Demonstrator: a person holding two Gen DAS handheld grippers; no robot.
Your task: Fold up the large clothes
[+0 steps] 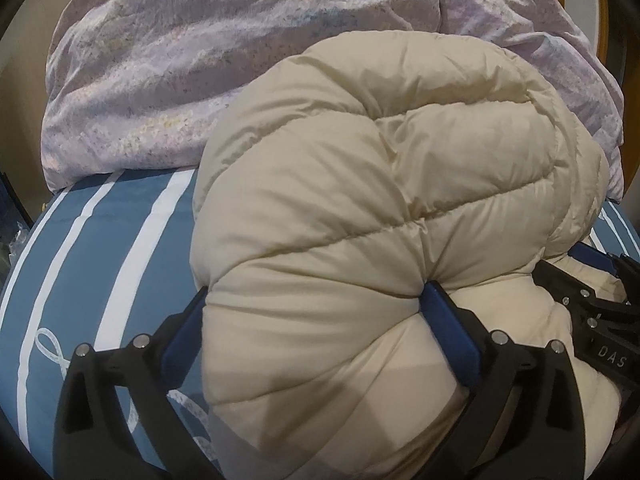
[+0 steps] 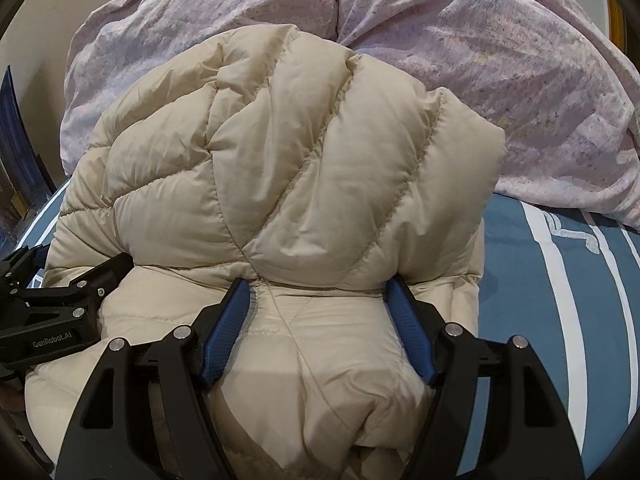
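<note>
A cream quilted puffer jacket [image 1: 376, 184] lies bunched on the bed; it also fills the right wrist view [image 2: 280, 168]. My left gripper [image 1: 316, 300] is shut on a thick fold of the jacket, blue pads pressing its sides. My right gripper [image 2: 320, 284] is shut on another thick fold of the jacket. The right gripper shows at the right edge of the left wrist view [image 1: 600, 300], and the left gripper at the left edge of the right wrist view [image 2: 60, 300]. Both hold the jacket's near edge side by side.
A blue bedsheet with white stripes [image 1: 100, 240] covers the bed, also seen in the right wrist view [image 2: 560, 280]. A rumpled lilac duvet [image 1: 180, 72] is heaped behind the jacket, also in the right wrist view [image 2: 500, 80]. A wooden headboard [image 1: 600, 0] stands at the far right.
</note>
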